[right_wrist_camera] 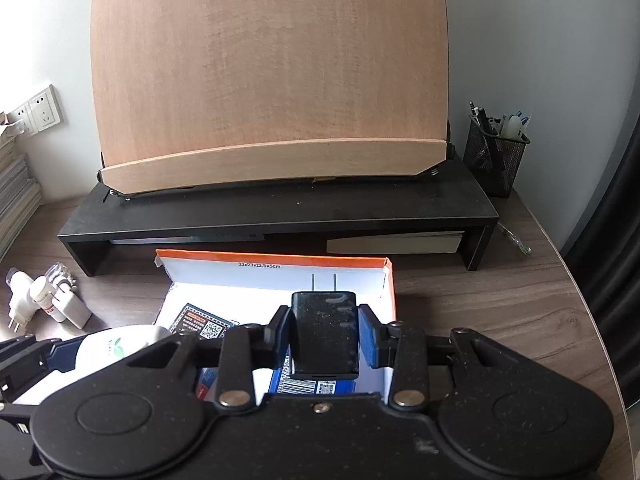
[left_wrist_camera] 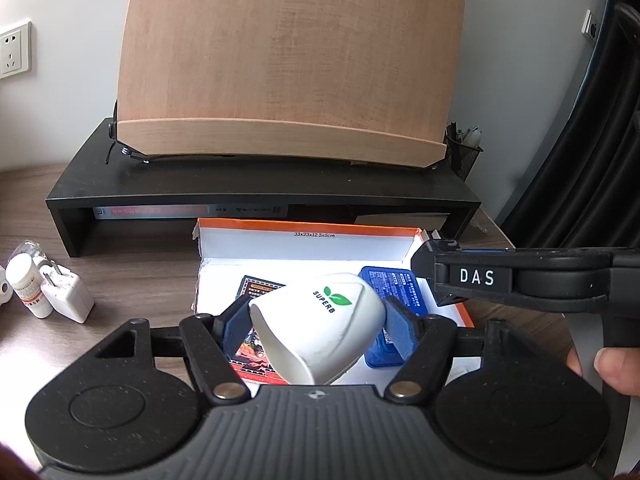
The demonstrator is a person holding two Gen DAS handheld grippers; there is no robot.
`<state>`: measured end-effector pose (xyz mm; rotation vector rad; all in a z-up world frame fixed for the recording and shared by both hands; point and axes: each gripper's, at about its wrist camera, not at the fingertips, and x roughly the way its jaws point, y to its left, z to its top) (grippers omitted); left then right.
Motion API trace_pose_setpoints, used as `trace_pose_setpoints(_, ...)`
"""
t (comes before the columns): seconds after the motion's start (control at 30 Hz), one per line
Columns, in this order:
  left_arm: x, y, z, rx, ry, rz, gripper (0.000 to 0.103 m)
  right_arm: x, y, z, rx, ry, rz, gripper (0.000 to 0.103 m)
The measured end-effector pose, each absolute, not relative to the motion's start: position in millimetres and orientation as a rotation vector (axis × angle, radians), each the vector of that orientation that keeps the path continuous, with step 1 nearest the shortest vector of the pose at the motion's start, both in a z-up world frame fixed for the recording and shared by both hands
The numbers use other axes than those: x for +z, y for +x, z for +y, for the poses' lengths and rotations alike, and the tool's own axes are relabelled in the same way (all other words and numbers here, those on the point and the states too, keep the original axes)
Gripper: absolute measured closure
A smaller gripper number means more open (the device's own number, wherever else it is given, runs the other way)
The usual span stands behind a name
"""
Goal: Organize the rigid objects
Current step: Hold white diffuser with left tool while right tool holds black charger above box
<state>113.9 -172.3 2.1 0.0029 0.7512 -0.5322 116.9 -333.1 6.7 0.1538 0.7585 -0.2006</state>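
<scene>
Left tongs (left_wrist_camera: 316, 330): matte black speckled plastic, ribbed grey top, silver pivot screws, blue finger pads (left_wrist_camera: 400, 330). Right tongs (right_wrist_camera: 325, 336): the same, side marked "DAS" in white.

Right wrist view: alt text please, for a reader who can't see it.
The right gripper holds a black plug adapter, prongs pointing away, over an open white box on a wooden desk. Behind stands a wooden book stand on a black riser.

Wood-grain desk (right_wrist_camera: 500, 320), black riser shelf (right_wrist_camera: 280, 216), open box (right_wrist_camera: 280, 266), mesh pen holder (right_wrist_camera: 494, 160), white charger (left_wrist_camera: 68, 296)
</scene>
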Motion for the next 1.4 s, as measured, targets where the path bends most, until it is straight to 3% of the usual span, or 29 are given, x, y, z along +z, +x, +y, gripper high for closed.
trace_pose_setpoints(1.4,4.9,105.4,-172.9,-0.527,0.009,0.747,0.032,10.1,132.4,-341.0,-0.179,0.135,0.767,0.059)
